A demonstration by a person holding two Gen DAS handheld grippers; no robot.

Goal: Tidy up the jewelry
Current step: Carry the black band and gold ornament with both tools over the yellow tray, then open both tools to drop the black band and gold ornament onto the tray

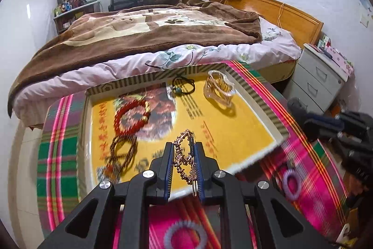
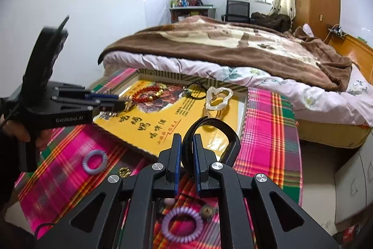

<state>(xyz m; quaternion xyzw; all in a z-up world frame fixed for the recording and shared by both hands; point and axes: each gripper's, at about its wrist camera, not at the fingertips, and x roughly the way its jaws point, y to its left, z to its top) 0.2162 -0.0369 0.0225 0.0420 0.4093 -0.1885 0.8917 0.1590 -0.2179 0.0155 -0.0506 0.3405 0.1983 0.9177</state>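
The rose-gold chain bracelet (image 1: 184, 156), knobbly links with a slim bar clasp, hangs pinched between the blue pads of the left gripper (image 1: 184, 162), above the near edge of the yellow tray (image 1: 233, 132). The right gripper (image 2: 187, 153) is clamped on a smooth black band (image 2: 223, 132), a stiff rubbery loop arching out past its fingers, also over the tray's near side. Already lying in the tray: a red bead bracelet (image 1: 131, 117) with gold spacers, a darker brown bead string (image 1: 122, 152), a thin black cord with a teal bead (image 1: 183, 85), and a clear, wavy glass-like bangle (image 1: 219, 89). I'd say the job is about half done, with these two pieces on their way in. Still outside, on the pink-and-green plaid cloth (image 2: 268, 113), sit two lilac coiled hair ties (image 2: 95, 161) (image 2: 181, 224) and some small bits I can't make out
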